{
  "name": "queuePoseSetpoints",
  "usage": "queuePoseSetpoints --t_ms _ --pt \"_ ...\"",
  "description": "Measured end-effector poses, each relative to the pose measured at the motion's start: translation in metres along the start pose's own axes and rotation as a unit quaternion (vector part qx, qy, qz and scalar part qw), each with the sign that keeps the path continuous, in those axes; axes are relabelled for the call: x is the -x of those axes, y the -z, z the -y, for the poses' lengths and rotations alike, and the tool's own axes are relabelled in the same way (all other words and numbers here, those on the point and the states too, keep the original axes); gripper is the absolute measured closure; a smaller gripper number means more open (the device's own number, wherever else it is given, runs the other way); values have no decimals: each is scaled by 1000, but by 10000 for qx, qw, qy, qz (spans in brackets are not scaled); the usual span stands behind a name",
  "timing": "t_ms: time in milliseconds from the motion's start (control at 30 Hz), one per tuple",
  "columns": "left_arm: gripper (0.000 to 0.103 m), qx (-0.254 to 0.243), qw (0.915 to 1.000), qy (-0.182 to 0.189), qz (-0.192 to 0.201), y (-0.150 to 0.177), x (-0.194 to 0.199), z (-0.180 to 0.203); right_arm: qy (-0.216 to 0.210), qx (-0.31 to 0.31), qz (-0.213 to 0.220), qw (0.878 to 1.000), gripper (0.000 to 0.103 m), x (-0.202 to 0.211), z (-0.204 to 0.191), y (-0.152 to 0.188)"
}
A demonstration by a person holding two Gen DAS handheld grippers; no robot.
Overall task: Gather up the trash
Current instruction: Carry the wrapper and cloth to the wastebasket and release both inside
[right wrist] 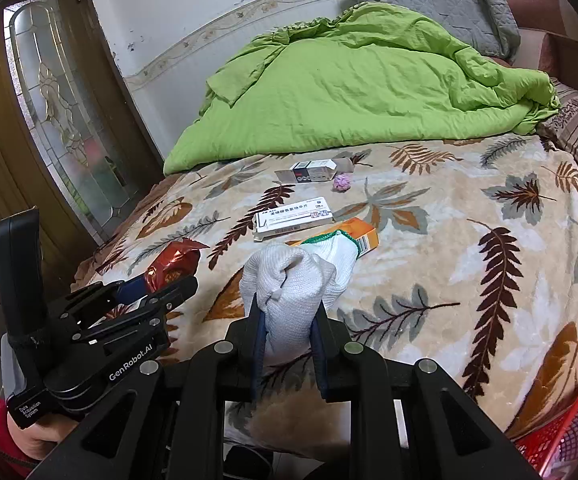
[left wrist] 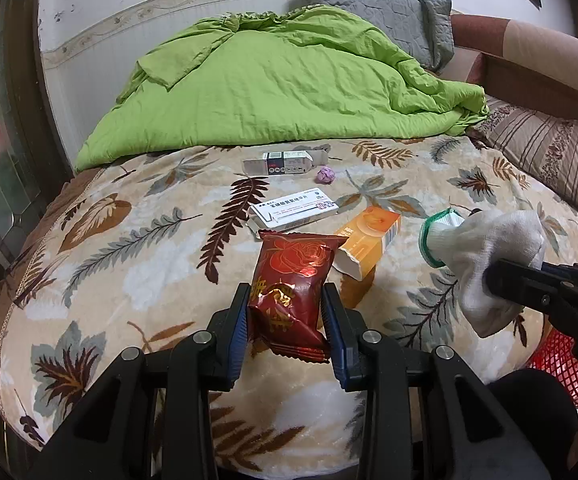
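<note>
My left gripper is shut on a dark red snack wrapper with a rose print, held above the leaf-patterned blanket. My right gripper is shut on a white knitted glove with a green cuff. The glove also shows at the right of the left wrist view, and the red wrapper at the left of the right wrist view. On the bed lie an orange box, a white medicine box, an opened white carton and a small purple paper ball.
A crumpled green quilt covers the far half of the bed, with a grey pillow behind it. A red mesh basket stands at the lower right beside the bed. A glass-panelled door is at the left.
</note>
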State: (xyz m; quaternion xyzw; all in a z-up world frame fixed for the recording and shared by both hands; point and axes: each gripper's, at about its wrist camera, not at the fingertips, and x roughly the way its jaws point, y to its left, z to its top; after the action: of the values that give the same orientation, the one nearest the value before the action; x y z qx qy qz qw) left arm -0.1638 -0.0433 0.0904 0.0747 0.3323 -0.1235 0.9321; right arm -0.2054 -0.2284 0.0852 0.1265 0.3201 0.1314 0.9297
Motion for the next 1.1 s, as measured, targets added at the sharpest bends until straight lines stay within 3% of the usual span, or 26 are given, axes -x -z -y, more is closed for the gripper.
queuePoseSetpoints --t_ms 1100 --pt "69 -354 9993 151 -28 0 4 26 8 -336 132 9993 81 25 16 3"
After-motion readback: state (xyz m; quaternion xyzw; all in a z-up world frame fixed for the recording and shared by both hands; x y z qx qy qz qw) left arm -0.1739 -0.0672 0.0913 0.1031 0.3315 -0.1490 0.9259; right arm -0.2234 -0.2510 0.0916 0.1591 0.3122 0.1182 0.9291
